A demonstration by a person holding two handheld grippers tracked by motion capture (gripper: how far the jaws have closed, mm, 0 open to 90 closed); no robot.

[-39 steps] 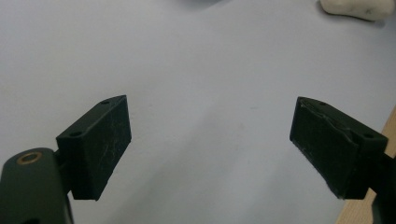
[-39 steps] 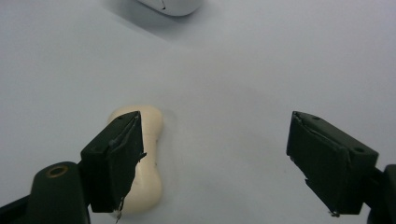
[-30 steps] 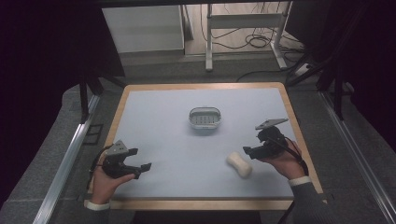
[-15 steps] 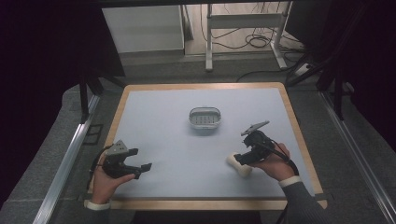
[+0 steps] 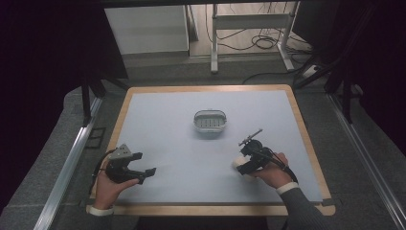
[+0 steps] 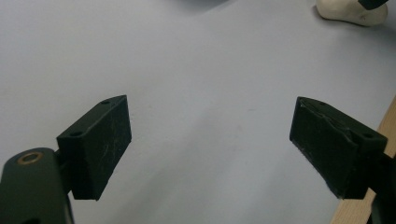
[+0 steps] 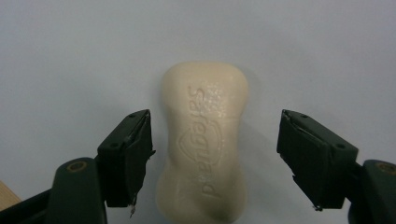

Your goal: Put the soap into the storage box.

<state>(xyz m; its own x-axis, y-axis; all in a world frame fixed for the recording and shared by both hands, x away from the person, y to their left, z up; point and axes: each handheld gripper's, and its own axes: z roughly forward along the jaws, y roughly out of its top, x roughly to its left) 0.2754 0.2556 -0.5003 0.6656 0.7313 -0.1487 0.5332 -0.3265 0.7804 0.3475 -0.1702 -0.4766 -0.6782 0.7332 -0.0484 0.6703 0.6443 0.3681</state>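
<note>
Right gripper (image 7: 212,163) straddles the cream waisted soap bar (image 7: 204,140), jaws apart either side, likely aligned to pinch its narrow middle. Bar lies flat on the pale blue table mat (image 5: 167,124), short of the small grey slotted dish (image 5: 209,121). Left gripper (image 6: 210,154) rests aside, jaws apart, empty.

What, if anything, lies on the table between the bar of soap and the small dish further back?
Nothing visible. The soap lies flat between the open jaws of the right gripper, and only bare table separates it from the dish. The left gripper is off to the side.
</note>
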